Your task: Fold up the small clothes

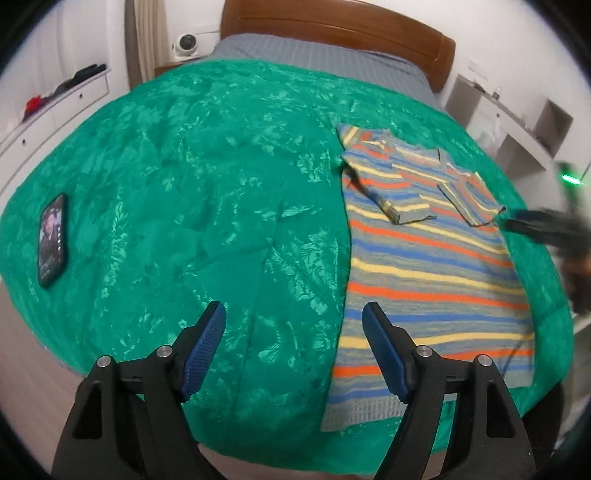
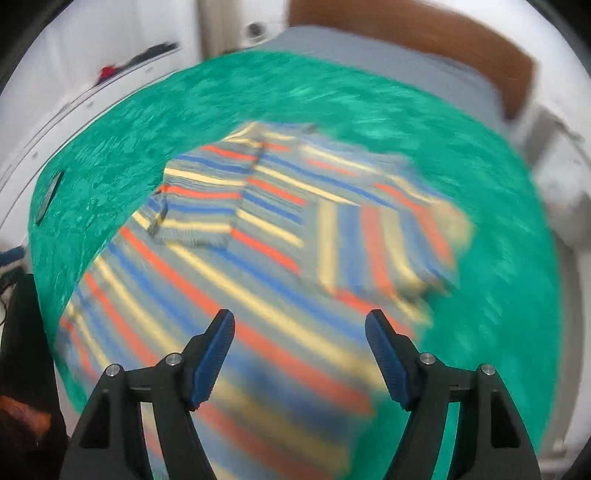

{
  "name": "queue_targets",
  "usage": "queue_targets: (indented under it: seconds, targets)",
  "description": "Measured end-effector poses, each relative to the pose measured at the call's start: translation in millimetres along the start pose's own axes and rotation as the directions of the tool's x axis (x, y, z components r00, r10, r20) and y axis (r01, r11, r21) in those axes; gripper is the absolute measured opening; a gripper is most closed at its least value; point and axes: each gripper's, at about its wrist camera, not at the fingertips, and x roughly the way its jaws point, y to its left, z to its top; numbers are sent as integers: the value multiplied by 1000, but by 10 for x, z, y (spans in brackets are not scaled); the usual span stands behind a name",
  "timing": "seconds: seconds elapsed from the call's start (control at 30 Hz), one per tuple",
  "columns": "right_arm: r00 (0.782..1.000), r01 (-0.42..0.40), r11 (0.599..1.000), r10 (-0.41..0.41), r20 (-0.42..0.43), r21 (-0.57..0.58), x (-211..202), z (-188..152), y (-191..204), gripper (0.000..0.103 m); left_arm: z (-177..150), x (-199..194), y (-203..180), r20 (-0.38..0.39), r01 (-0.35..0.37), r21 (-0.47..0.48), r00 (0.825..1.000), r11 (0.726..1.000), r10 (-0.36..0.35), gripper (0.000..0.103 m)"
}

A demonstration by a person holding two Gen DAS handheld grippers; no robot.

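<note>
— Where's the striped sweater (image 1: 428, 258) from my tools?

— It lies on the green bedspread (image 1: 184, 184), long axis running away from me toward the headboard (image 1: 332, 22), both sleeves folded in. My left tool (image 1: 293, 350) hangs released, holding nothing, just left of the sweater's hem edge. My right tool (image 2: 299, 354) is over the sweater body, also spread and holding nothing; that view is blurred.

— Anything in the way?

— A phone (image 1: 51, 240) lies well left of the sweater. I judge the hem is next; both tools sit near it.
</note>
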Motion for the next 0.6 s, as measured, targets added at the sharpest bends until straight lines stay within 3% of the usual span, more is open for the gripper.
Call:
queue_targets:
  seconds: [0.1, 0.17, 0.2, 0.23, 0.33, 0.47, 0.53, 0.6]
  targets:
    - [999, 35, 999, -36, -30, -30, 622, 239, 39, 71, -54, 42, 20, -20, -50, 15, 999, 999, 50, 80]
    - [999, 30, 999, -29, -39, 27, 840, 223, -122, 55, -113, 85, 49, -45, -72, 22, 996, 997, 73, 80]
    - [999, -1, 994, 6, -42, 110, 937, 197, -273, 23, -136, 123, 82, -64, -83, 23, 994, 996, 85, 80]
    - [999, -21, 982, 25, -22, 188, 875, 126, -441, 4, -153, 149, 103, -78, -92, 23, 993, 996, 93, 80]
    - [996, -45, 942, 16, 89, 332, 553, -23, -863, 4, -147, 211, 132, -102, -99, 20, 990, 995, 101, 80]
    - [979, 65, 867, -150, 135, 495, -67, -600, -1666, 4, -45, 257, -21, -89, -82, 49, 992, 995, 86, 80]
    - [956, 151, 785, -272, 114, 601, -388, -1056, -2133, 4, 38, 277, -175, -69, -64, 75, 995, 995, 70, 80]
    - [940, 203, 705, -335, 66, 679, -535, -1413, -2463, 4, 121, 293, -360, -55, -33, 104, 998, 994, 38, 80]
